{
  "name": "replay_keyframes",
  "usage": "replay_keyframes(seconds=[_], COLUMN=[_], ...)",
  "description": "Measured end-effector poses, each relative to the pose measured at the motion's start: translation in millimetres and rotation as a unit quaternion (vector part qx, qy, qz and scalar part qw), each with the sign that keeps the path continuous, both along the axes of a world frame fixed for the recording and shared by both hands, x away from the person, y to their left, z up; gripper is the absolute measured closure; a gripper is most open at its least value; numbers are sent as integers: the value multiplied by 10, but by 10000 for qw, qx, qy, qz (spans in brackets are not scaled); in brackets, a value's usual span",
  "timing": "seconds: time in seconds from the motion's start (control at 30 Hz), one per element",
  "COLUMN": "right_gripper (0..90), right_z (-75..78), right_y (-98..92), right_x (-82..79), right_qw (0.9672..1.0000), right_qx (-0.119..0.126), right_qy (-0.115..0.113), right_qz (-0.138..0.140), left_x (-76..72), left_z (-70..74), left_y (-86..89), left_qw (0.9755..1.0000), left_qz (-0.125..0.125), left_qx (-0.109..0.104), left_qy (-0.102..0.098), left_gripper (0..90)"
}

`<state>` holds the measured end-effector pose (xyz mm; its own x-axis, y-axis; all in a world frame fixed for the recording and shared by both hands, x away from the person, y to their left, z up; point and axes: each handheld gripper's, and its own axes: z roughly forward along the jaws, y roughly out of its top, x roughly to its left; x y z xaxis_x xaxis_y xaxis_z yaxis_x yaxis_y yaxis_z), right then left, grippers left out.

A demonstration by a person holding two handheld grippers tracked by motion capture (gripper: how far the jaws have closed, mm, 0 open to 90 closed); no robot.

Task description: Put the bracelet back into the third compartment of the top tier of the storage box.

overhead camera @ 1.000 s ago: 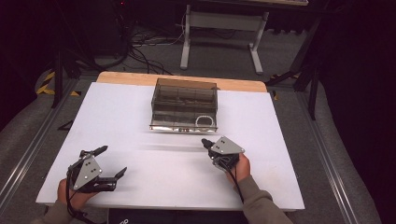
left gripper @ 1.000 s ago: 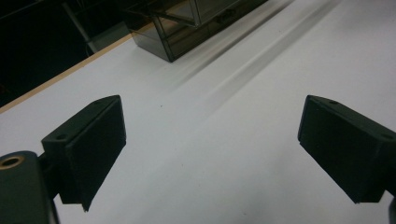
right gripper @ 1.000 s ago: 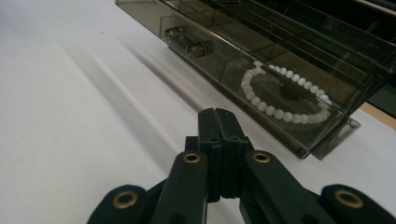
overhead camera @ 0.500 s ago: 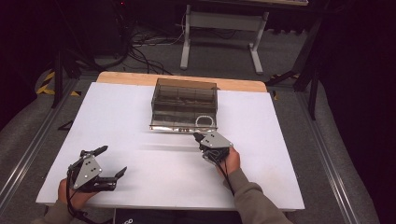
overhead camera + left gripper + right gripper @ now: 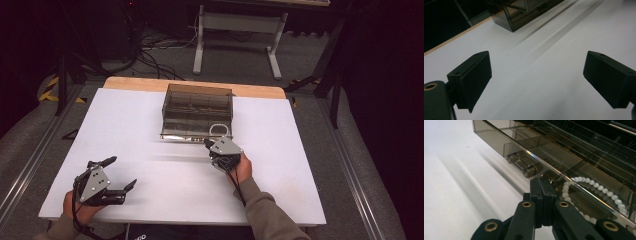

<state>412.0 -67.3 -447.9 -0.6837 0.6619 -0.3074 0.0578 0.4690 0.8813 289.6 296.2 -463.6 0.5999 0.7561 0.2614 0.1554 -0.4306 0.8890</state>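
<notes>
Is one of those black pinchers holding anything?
No. The right hand-held gripper is shut with nothing between its jaws, right at the front of the smoky drawer box. The left hand-held gripper is open over bare table.

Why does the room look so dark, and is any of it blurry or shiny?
High view: only the white table is lit. Left gripper view: long soft shadow streaks cross the table. Right gripper view: glare on the smoky drawer box; near tongs look soft.
</notes>
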Motion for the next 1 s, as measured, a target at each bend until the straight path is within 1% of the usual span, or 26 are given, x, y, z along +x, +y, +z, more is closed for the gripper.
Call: replay_keyframes(seconds=[0.1,0.13,0.23,0.37,0.43,0.53,0.6,0.77,0.8,0.83,0.87,0.9,0.93,1.0], right_gripper=[900,900,900,900,900,900,900,900,900,900,900,900,900,900], right_z=[5,5,4,-1,-15,-17,-11,4,2,-3,-3,-12,-16,-16], right_y=[24,32,38,53,74,85,87,103,109,112,112,124,129,132], right_x=[0,1,12,20,35,62,84,127,143,147,147,156,159,168], right_qw=[10000,10000,10000,10000,9999,9998,9998,9997,9997,9997,9997,9996,9996,9996], right_qx=[14,5,15,-18,-56,-17,28,63,49,39,39,-22,-25,-32], right_qy=[-8,-24,-29,-69,-83,-108,-37,-61,-79,-98,-98,-133,-129,-133], right_qz=[12,-5,5,-7,-55,-169,-171,-215,-231,-241,-241,-250,-256,-266], left_x=[3,6,7,10,13,19,17,13,12,9,7,9,9,11], left_z=[-5,-5,-9,-9,-10,-12,-13,-14,-12,-12,-8,-3,-1,0], left_y=[-8,-7,-8,-4,-7,-4,-2,-2,0,0,4,10,13,13], left_qw=[10000,10000,10000,10000,10000,10000,10000,10000,10000,10000,10000,10000,10000,10000], left_qz=[-13,-15,-36,-23,-31,-50,-33,-38,-36,-72,-58,-59,-41,-42], left_qx=[-7,23,1,25,28,49,24,17,13,-37,-31,-4,-42,-42], left_qy=[14,0,29,4,7,18,10,15,6,37,25,2,-4,0], left_gripper=[92,92,92,91,92,92,92,91,91,91,91,91,91,91])
